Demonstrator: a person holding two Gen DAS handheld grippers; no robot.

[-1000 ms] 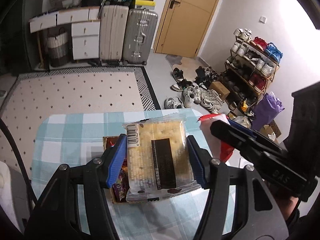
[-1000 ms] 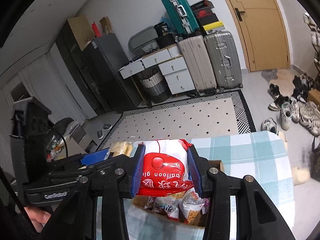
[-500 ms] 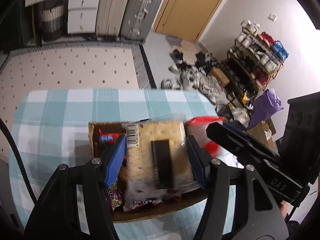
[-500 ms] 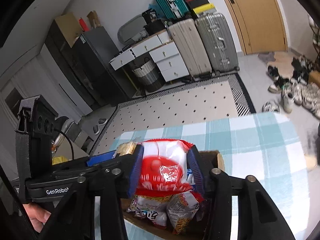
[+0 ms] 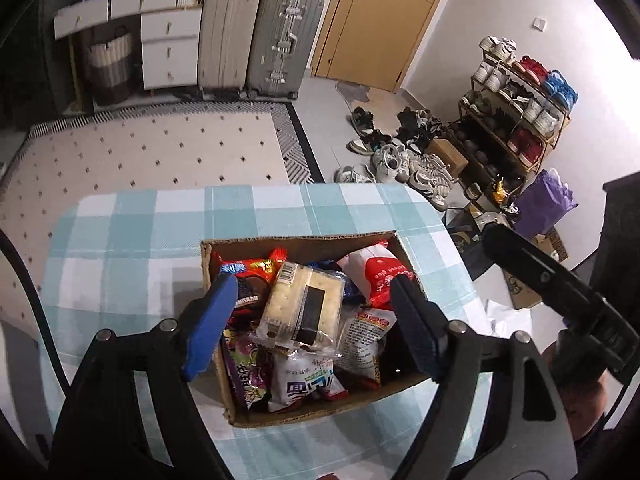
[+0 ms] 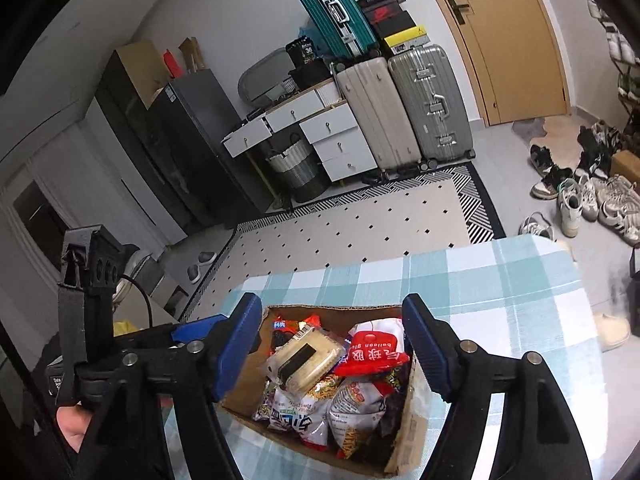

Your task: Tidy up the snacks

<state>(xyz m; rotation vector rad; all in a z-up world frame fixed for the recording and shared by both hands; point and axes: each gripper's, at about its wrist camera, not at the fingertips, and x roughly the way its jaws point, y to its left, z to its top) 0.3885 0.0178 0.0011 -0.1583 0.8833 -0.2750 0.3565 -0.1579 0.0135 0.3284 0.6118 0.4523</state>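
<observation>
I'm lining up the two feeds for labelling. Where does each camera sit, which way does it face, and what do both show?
Left wrist: on the left gripper, looking down into the box of snacks; its open blue pads, the right gripper's body and a hand at right show.
Right wrist: on the right gripper, facing the box and the room; its open pads, left gripper and a hand at left show.
Shared: box, cracker pack, red bag, suitcases, door.

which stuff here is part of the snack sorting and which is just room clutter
Part of the job:
- cardboard box
- cracker pack, lying on top of the pile
- red snack bag
- other snack packets in the box

Just lying about:
- suitcases
- shoe rack
- loose shoes
- rug
</observation>
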